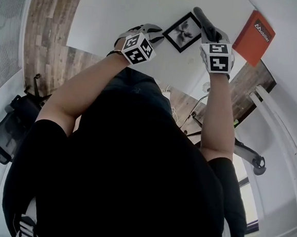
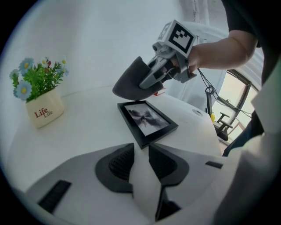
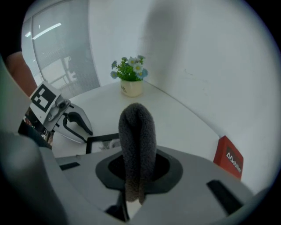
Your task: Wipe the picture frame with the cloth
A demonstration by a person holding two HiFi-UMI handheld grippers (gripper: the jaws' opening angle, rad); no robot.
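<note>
The black picture frame (image 1: 183, 31) lies flat on the white table (image 1: 116, 14), holding a grey print. In the left gripper view the frame (image 2: 147, 121) sits just beyond my left gripper (image 2: 141, 151), whose jaws are shut with nothing between them. My right gripper (image 1: 207, 30) is shut on a folded dark grey cloth (image 3: 137, 140) that stands up out of its jaws. Seen from the left gripper, the cloth (image 2: 134, 83) hangs in the air above the frame's far end, not touching it. From the right gripper, a corner of the frame (image 3: 102, 141) shows beside the cloth, with the left gripper (image 3: 72, 121) past it.
A cream pot of blue and white flowers (image 2: 41, 103) stands on the table away from the frame, near the wall. A red box (image 1: 255, 31) leans by the table's right corner. A black office chair (image 1: 11, 124) stands on the floor at the left.
</note>
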